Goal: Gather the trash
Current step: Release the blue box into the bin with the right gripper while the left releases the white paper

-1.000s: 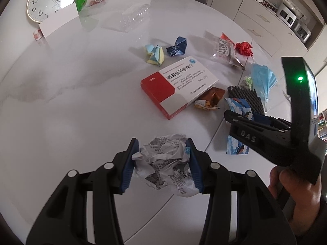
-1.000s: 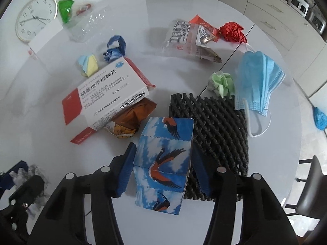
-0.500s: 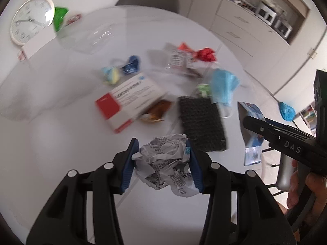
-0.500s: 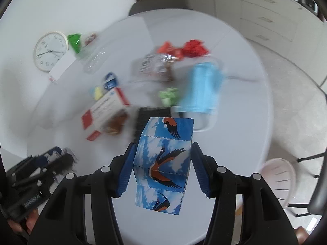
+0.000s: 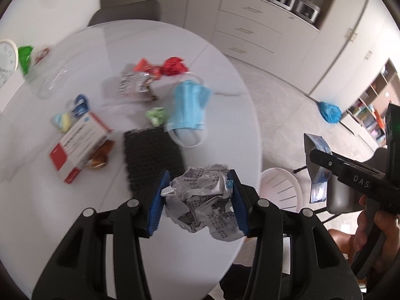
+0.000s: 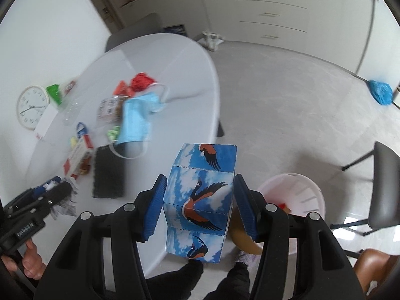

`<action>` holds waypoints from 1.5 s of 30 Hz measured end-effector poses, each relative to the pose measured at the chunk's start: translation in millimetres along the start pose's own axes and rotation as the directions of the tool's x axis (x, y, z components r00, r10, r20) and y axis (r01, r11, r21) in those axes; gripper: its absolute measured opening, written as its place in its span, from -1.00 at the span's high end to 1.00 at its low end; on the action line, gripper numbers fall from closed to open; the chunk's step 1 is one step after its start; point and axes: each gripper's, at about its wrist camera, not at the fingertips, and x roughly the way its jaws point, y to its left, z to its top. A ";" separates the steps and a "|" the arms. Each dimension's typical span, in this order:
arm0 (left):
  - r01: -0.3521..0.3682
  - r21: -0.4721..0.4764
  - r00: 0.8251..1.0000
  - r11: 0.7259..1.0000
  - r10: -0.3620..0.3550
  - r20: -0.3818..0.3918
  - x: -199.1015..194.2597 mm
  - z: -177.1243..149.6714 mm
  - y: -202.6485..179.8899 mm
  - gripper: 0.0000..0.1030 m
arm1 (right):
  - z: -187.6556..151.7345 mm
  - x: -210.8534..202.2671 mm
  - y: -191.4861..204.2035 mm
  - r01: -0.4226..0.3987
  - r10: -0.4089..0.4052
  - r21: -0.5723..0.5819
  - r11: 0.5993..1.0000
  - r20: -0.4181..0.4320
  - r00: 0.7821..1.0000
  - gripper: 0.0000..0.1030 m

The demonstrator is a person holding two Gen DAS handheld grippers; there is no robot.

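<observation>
clamping a crumpled ball of printed paper (image 5: 203, 200), the left gripper (image 5: 198, 203) has both blue pads pressed into its sides, and the wad hangs above the near rim of the white table (image 5: 150, 45), close to the table's edge. over on the other side, the right gripper (image 6: 198, 206) is squeezed onto a blue carton printed with birds (image 6: 202, 200), pads flat against its two side faces, the carton lifted off the table and out over the grey floor. just beyond and to the right of that carton sits a white bin (image 6: 300, 195) on the floor, with something red and brown inside it; in the left wrist view the same bin (image 5: 280, 185) shows between the two grippers. still lying on the table: a blue face mask (image 5: 190, 107), a black mesh pad (image 5: 152, 157), a red and white medicine box (image 5: 78, 145), a red crumpled wrapper (image 5: 175, 66) and a green paper scrap (image 5: 156, 116). the view is blurred.
</observation>
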 end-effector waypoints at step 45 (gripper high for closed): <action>0.240 0.373 0.961 0.897 -0.164 -0.223 91.2 0.3 -302.1 -0.85 | -36.0 -42.3 -257.5 0.243 -0.229 0.260 0.935 -0.084 0.970 -0.95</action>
